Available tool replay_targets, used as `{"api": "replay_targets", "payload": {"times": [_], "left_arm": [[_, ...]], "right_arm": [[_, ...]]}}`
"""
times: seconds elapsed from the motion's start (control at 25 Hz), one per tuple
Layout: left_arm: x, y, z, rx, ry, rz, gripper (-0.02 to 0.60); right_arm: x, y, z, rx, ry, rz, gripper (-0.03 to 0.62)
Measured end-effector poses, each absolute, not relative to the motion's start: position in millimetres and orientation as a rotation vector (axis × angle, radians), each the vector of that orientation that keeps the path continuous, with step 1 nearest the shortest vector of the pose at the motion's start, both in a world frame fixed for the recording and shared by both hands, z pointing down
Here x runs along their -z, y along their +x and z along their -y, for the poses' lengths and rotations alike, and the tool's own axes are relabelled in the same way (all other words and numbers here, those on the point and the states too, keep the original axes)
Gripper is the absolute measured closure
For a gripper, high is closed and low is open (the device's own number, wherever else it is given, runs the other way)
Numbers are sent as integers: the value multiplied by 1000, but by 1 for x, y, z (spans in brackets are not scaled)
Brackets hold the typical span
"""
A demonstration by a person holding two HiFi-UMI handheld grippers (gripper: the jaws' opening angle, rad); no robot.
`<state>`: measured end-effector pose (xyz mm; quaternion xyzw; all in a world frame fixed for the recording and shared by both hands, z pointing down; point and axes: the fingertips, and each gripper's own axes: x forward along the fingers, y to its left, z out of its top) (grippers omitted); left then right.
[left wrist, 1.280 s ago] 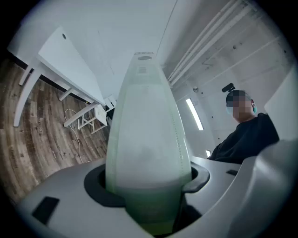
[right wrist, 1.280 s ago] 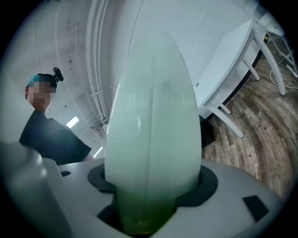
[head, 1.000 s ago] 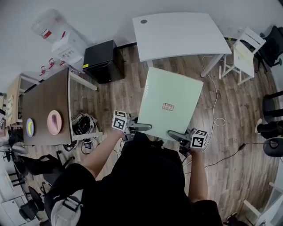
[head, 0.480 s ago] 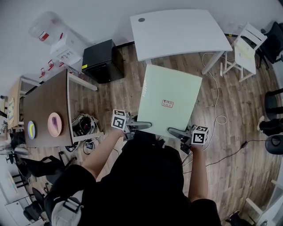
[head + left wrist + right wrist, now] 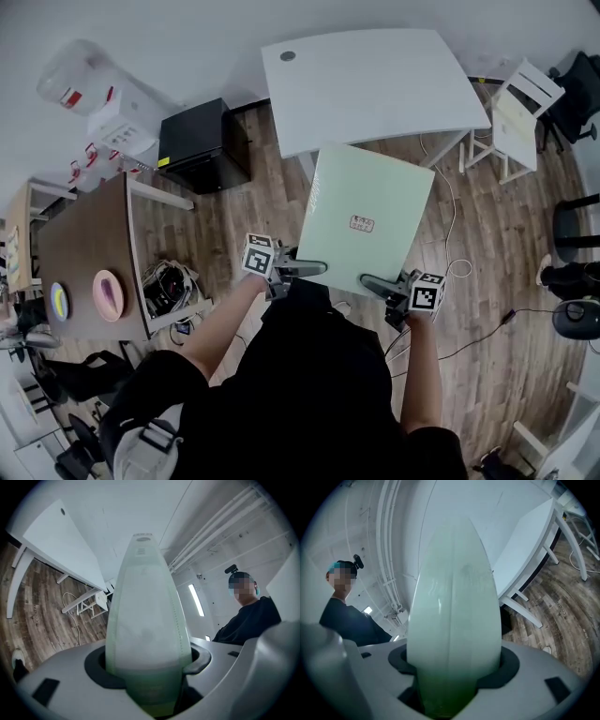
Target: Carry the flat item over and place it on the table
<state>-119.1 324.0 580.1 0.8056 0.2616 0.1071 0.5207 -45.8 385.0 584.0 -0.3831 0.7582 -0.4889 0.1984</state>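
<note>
A flat pale green box (image 5: 366,217) with a small label is held level in the air in front of the person, its far edge near the white table (image 5: 370,80). My left gripper (image 5: 298,270) is shut on its near left edge and my right gripper (image 5: 380,284) on its near right edge. In the left gripper view the box (image 5: 146,634) stands edge-on between the jaws, with the white table (image 5: 61,541) at the left. The right gripper view shows the box (image 5: 454,634) edge-on the same way, and the white table (image 5: 525,550) to the right.
A black cabinet (image 5: 199,142) stands left of the white table. A brown table (image 5: 84,244) at the left carries a pink plate (image 5: 109,294). White chair (image 5: 520,108) at the right, cables (image 5: 450,272) on the wooden floor, dark office chairs (image 5: 577,234) at the right edge.
The person has stepped closer to the white table with the box; the table and the floor have shifted towards them in the head view. Both grips are unchanged.
</note>
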Motion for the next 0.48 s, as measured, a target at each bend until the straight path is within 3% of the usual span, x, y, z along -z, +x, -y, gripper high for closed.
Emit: {"api": "replay_targets", "payload": {"times": [0.48], "left_arm": [[-575,-51,-199,-269,1869,-658,293]], "right_arm": [[-576,19,-262,1419,-1113,-2051,261]]}}
